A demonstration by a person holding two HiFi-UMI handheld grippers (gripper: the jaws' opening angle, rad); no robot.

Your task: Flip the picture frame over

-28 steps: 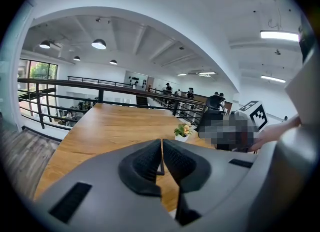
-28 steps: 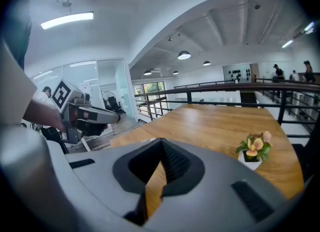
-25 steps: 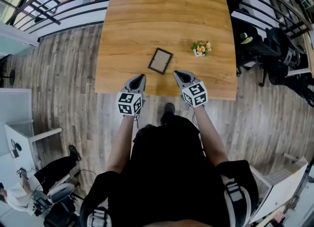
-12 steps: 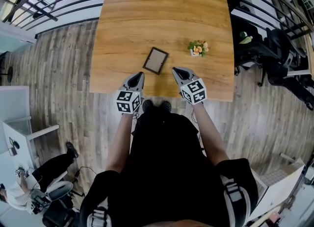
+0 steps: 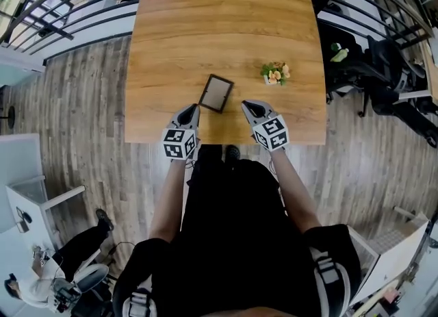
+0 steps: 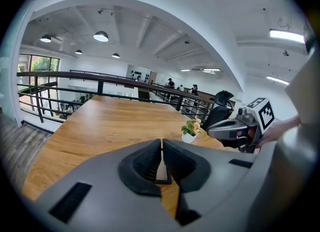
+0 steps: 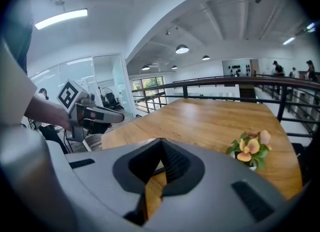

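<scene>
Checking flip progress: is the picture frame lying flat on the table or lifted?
Lying flat on the table, no edge raised. The picture frame rests just beyond the left tongs and right tongs, both shut and empty.

Dark-framed picture frame (image 5: 216,93) flat on wood table (image 5: 205,28), near front edge, skewed.

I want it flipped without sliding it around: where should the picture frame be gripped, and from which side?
Probably the near short edge, from the person's side, with the left tongs. The picture frame lies flat on the table, so only its thin rim offers a hold, and that edge sits closest. The tongs are shut; open them first.
</scene>
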